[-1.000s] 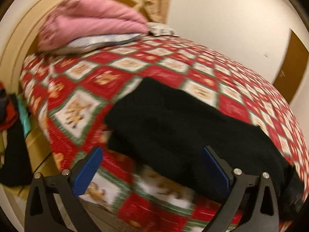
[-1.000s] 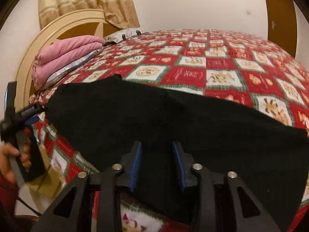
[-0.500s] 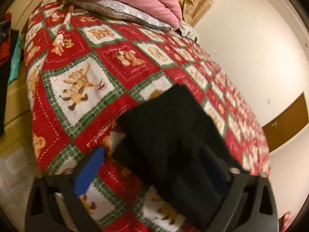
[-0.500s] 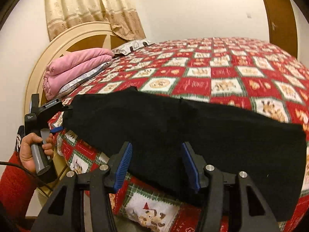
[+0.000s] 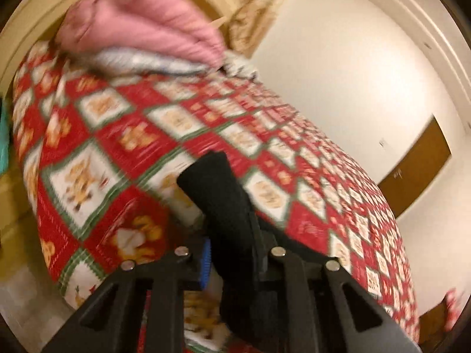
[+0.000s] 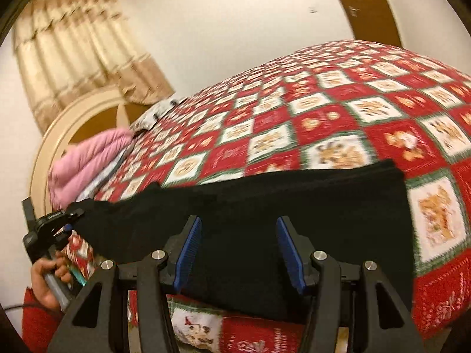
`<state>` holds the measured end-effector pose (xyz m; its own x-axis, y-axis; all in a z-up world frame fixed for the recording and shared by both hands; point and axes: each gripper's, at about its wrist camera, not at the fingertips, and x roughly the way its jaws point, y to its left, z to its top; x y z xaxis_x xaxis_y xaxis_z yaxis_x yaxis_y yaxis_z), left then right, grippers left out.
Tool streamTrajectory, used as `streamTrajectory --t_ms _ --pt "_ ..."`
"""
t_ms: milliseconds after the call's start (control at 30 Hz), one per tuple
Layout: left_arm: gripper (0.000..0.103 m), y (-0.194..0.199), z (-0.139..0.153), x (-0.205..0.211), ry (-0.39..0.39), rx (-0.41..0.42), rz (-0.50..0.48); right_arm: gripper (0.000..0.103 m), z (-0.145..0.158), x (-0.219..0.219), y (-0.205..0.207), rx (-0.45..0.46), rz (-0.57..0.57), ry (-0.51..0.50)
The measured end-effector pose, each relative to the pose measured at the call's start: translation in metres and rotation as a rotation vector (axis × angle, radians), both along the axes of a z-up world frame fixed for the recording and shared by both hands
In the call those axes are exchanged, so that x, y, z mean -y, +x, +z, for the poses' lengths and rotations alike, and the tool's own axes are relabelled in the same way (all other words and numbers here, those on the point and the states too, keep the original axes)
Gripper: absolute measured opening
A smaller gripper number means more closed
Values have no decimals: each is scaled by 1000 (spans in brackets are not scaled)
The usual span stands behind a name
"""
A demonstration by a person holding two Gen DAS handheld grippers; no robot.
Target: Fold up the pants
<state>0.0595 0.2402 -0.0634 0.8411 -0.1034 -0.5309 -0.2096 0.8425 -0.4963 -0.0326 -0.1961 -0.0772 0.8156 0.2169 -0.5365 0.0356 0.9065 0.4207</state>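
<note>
Black pants (image 6: 309,206) lie across the near edge of a bed with a red, white and green quilt (image 6: 338,111). My left gripper (image 5: 229,253) is shut on the left end of the pants (image 5: 217,194), which stands up between its fingers. It also shows at the left of the right wrist view (image 6: 69,219), pinching that end. My right gripper (image 6: 238,247) is open, its blue pads on either side of the near edge of the pants, not closed on them.
A folded pink blanket (image 5: 141,26) on a pale pillow sits by the cream headboard (image 6: 76,117). Beige curtains (image 6: 73,64) hang behind. A brown door (image 5: 418,170) is in the far wall. The person's hand and red sleeve (image 6: 44,288) are at lower left.
My left gripper has closed on the left end of the pants and raised it. My right gripper has opened and let go of the near edge.
</note>
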Motion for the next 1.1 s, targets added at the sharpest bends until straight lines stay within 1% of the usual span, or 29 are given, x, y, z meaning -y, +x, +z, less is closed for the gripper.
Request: streamTrajectory --t_ms 133,233,333,400,533,667,733,767,800,867,900,933,967,1000,1100 --pt "20 -10 36 55 156 105 -130 55 0 24 -7 1 -58 32" --pt "20 -24 57 106 239 184 -279 55 -1 43 -12 3 -99 74" --pt "20 -41 66 159 295 252 -429 55 1 60 -20 23 -126 97" --pt "20 -54 65 201 322 282 -548 55 4 76 -27 42 -164 112" --pt "20 -74 51 273 356 288 -772 55 8 112 -39 69 -271 146" --pt "20 -97 28 334 451 317 -937 55 9 143 -50 81 -362 156" --pt "20 -106 14 357 508 334 -987 55 8 150 -53 83 -381 165" --pt "20 -111 4 369 552 341 -1013 55 7 153 -53 83 -383 172" --pt "20 -114 -1 378 580 341 -1024 55 5 156 -53 83 -377 181" --pt "20 -119 -20 391 652 324 -1047 55 3 157 -50 89 -339 215" --pt "20 -119 -29 396 684 314 -1056 55 1 157 -47 97 -301 249" --pt "20 -120 -32 398 702 312 -1059 55 -1 157 -44 104 -263 289" --pt "20 -123 -36 398 726 323 -1060 59 -4 156 -40 107 -235 322" --pt "21 -126 -37 398 753 349 -1058 66 -6 156 -36 103 -204 349" --pt "25 -135 -40 401 806 377 -1070 68 -12 156 -27 67 -171 346"
